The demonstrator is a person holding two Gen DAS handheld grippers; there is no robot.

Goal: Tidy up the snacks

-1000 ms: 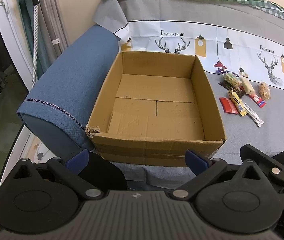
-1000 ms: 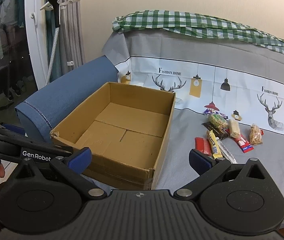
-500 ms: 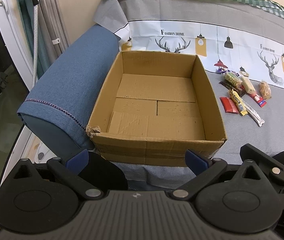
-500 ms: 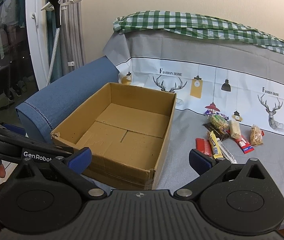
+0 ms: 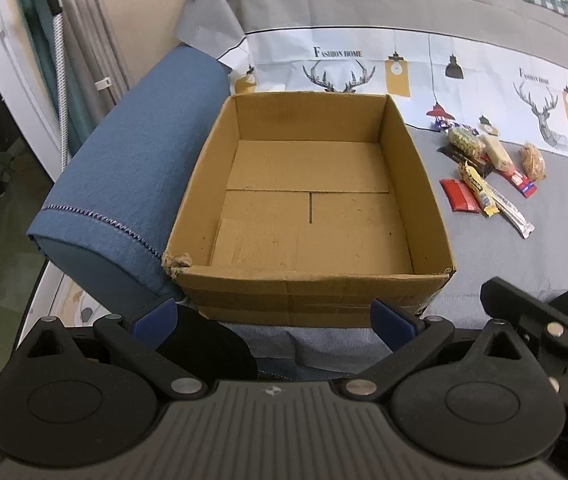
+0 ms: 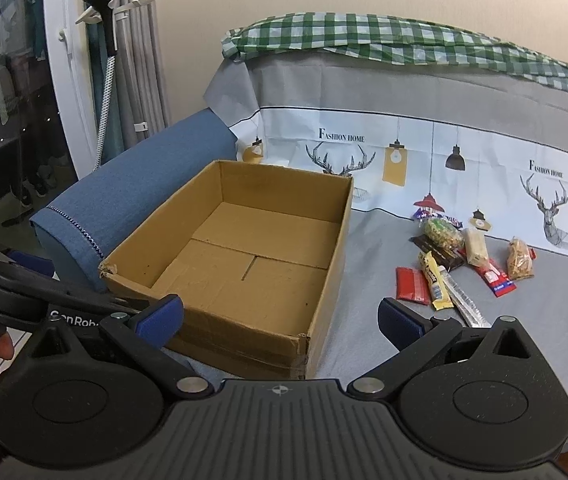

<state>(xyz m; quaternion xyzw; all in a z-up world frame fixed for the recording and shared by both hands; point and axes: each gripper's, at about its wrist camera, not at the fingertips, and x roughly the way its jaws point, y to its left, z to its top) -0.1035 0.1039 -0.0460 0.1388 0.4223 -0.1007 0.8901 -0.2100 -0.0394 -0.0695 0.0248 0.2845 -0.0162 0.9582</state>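
Sofa cover, grey with a printed deer-and-lamp band, fills most of what I see, with a green checked cloth draped along the top of the backrest. On the seat stands a cardboard box, open at the top with nothing inside, its left wall pressed against the blue armrest. To the right of the box, apart from it, the snacks lie in a loose cluster on the grey seat near the printed band: a red packet, a yellow bar just beside it, a silvery stick, a green-speckled bag, a pale bar and a small bag of brownish pieces. My left gripper hangs in front of the box's near wall, blue pads spread wide, nothing between them. My right gripper sits further right, near the box's right front corner, equally wide apart and holding nothing.
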